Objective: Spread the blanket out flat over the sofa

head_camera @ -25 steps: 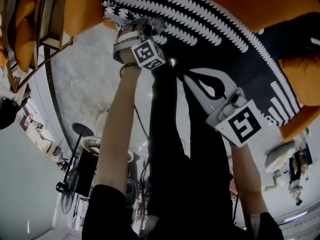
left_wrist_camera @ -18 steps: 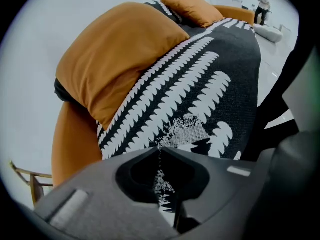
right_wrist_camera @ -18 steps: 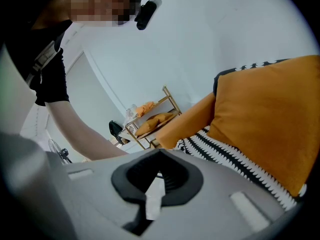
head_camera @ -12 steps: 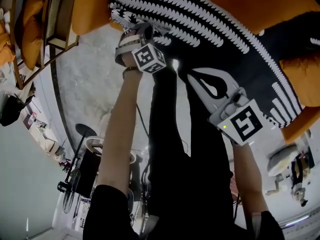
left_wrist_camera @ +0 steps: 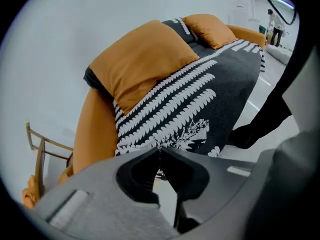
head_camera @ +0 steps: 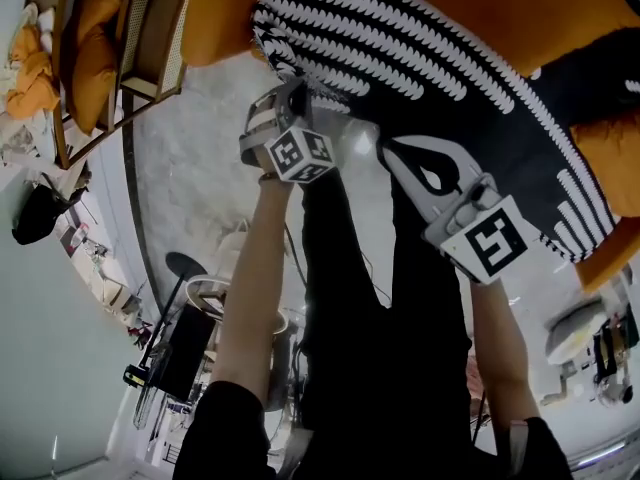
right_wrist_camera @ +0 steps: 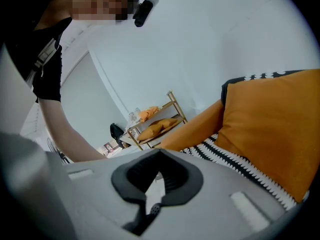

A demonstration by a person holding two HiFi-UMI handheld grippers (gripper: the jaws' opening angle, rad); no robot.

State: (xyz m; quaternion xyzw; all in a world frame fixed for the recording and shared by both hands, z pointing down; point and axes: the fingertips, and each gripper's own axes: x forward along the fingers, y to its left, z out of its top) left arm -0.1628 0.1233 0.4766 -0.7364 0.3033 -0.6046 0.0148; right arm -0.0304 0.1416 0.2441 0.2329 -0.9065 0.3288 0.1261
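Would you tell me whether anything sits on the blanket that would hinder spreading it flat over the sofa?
Yes: the near cushion and the far cushion both lie on the blanket, likely pinning it to the sofa.

Head camera looks steeply down onto sofa (head_camera: 200, 18) front. Camera on left gripper (left_wrist_camera: 160, 150), close, faces along sofa; right gripper (right_wrist_camera: 159, 150) camera faces sofa end, shelf (right_wrist_camera: 157, 119). All share blanket (head_camera: 450, 78).

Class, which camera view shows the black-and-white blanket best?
The left gripper view: the blanket lies almost whole along the sofa. The head view cuts it off at the top edge; the right gripper view catches only a patterned strip under an orange cushion.
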